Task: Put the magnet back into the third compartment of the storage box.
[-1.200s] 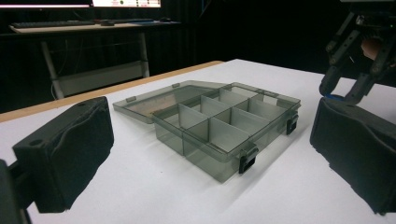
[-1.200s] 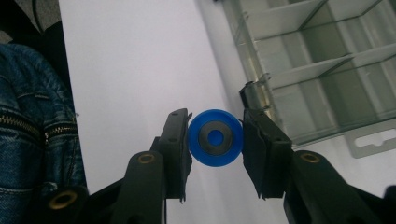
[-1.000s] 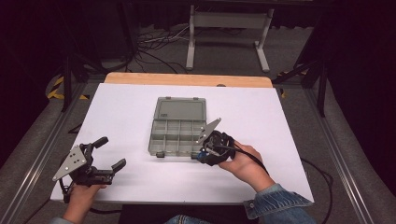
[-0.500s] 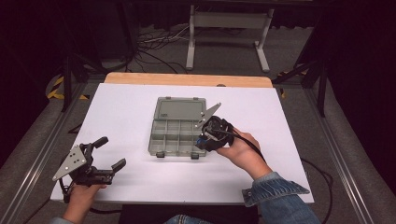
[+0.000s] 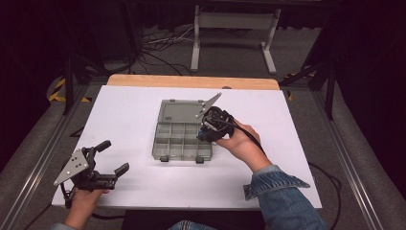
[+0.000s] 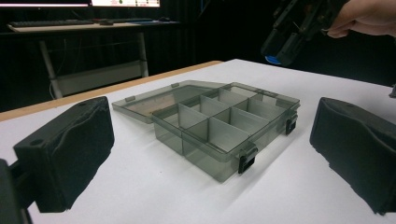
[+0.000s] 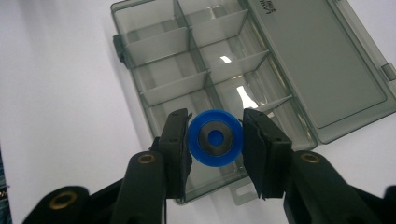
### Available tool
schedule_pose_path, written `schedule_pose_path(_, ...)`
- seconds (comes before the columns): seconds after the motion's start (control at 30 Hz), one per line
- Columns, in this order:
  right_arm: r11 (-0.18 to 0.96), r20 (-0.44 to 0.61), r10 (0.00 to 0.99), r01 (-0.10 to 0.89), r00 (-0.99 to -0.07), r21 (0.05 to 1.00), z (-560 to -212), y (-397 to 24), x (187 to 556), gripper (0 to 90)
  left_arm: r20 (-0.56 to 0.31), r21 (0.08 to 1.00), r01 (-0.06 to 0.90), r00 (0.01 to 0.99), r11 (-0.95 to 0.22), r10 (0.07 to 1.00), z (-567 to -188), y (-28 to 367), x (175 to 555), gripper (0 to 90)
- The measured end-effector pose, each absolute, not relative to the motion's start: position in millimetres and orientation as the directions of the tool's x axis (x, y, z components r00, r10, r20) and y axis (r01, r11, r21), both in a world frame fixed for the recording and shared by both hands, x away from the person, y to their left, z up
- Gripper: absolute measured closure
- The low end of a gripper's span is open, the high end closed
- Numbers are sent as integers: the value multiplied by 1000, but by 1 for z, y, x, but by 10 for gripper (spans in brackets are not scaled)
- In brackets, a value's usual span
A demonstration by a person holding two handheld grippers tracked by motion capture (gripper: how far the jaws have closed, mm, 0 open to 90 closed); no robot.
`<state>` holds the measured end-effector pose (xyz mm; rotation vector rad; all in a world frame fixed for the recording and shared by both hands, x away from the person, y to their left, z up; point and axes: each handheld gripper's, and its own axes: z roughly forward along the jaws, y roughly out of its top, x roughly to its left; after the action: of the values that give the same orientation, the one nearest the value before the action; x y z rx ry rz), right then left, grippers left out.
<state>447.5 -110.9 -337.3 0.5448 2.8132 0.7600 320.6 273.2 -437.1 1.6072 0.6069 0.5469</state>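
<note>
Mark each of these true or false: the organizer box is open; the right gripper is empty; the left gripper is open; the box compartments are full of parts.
1. The organizer box is open. True: its lid lies flat behind it.
2. The right gripper is empty. False: it is shut on a blue ring between its fingers.
3. The left gripper is open. True: its fingers stand wide apart, nothing between them.
4. The compartments are full of parts. False: those in view look empty.
5. The blue ring rests on the table. False: it is held above the box.
</note>
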Motion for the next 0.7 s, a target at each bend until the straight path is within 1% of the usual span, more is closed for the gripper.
schedule_pose_path(0.33,801,-66,409,324,-910,503,-341,-101,469,623,3,993,73,748,-88,664,-437,273,320,5)
schedule_pose_path(0.7,789,-57,434,349,-899,505,-345,-97,484,623,4,993,74,750,-89,662,-437,273,320,5)
